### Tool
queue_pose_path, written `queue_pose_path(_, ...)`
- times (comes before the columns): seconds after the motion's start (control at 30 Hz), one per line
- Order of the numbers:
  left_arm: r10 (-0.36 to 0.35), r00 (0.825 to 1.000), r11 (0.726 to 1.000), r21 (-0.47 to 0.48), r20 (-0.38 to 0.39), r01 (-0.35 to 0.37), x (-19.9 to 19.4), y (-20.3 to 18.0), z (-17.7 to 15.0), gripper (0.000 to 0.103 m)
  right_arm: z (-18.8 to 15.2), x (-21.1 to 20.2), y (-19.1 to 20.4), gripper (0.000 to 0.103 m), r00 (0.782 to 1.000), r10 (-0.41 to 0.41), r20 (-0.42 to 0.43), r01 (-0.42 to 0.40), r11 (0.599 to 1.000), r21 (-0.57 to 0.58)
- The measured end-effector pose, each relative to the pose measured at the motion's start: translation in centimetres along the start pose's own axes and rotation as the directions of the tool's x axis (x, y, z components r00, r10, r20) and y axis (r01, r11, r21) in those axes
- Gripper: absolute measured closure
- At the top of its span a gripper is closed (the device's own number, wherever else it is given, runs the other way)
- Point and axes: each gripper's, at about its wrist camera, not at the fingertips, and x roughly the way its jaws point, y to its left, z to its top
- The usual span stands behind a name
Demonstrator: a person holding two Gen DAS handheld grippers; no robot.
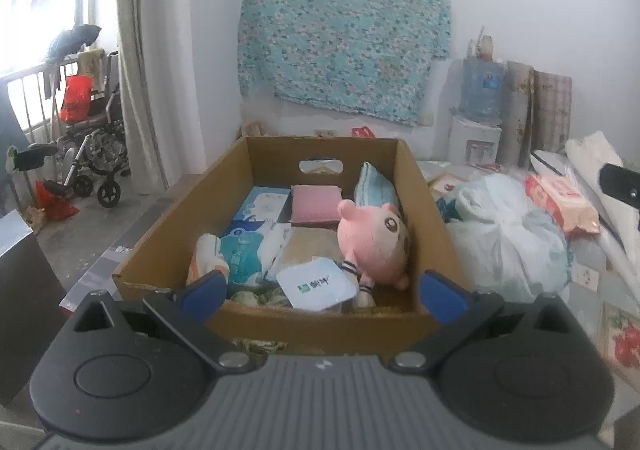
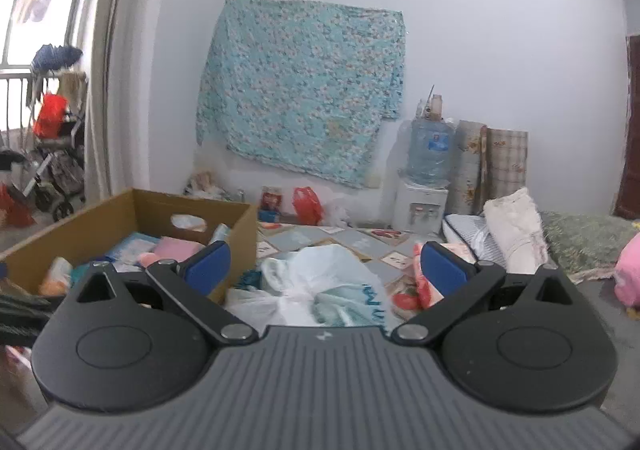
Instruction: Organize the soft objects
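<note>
Both grippers are spread wide and carrying nothing. The left gripper point(image 1: 322, 290) hangs over the near wall of the cardboard box point(image 1: 424, 186), where the pink plush doll point(image 1: 372, 246) already lies. Just right of the box sits the white plastic bag point(image 2: 320, 282), dead ahead of the right gripper point(image 2: 324, 268), the nearer one, I'd say, for grabbing it.

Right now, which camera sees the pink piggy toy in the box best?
The left wrist view. It looks down into the cardboard box, so the pink plush toy shows whole, leaning against the right wall. The right wrist view sees only a pink bit behind a blue finger pad.
</note>
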Motion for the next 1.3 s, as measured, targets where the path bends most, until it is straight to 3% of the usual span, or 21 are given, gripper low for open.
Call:
queue_pose_path(0.1, 0.016, 0.999, 1.0, 0.019, -0.031, -0.016, 0.2, 0.1, -0.4, 0.0, -0.6, -0.3, 0.5, 0.001, 0.995, 0.066, -0.075, -0.062, 0.996, 0.057)
queue_pose_path(0.2, 0.038, 0.997, 0.999, 0.038, -0.061, -0.036, 0.4, 0.1, -0.7, 0.0, -1.7, 0.8, 1.1, 0.001, 0.975, 0.135, -0.179, -0.114, 0.986, 0.124)
queue_pose_path(0.33, 0.055, 0.994, 0.998, 0.044, -0.099, -0.051, 0.5, 0.3, -1.3, 0.0, -3.0, 1.3, 2.8, 0.001, 0.952, 0.156, -0.263, -0.134, 0.986, 0.1)
queue_pose_path(0.5, 0.076, 0.984, 0.997, 0.039, -0.159, -0.07, 1.3, 0.6, -2.1, 0.0, -3.4, 1.2, 4.4, 0.001, 0.936, 0.166, -0.309, -0.156, 0.986, 0.058)
queue_pose_path(0.63, 0.08, 0.979, 0.997, 0.02, -0.185, -0.078, 1.5, 1.3, -2.4, 0.0, -3.8, 2.3, 5.0, 0.001, 0.915, 0.187, -0.358, -0.167, 0.982, 0.087)
queue_pose_path(0.97, 0.103, 0.974, 0.995, 0.028, -0.203, -0.099, 1.8, 1.9, -2.5, 0.0, -5.0, 4.5, 5.3, 0.001, 0.88, 0.209, -0.426, -0.168, 0.977, 0.13)
queue_pose_path(1.3, 0.107, 0.972, 0.994, 0.032, -0.211, -0.102, 2.0, 2.0, -2.5, 0.0, -5.3, 4.6, 5.9, 0.001, 0.877, 0.199, -0.437, -0.174, 0.98, 0.097)
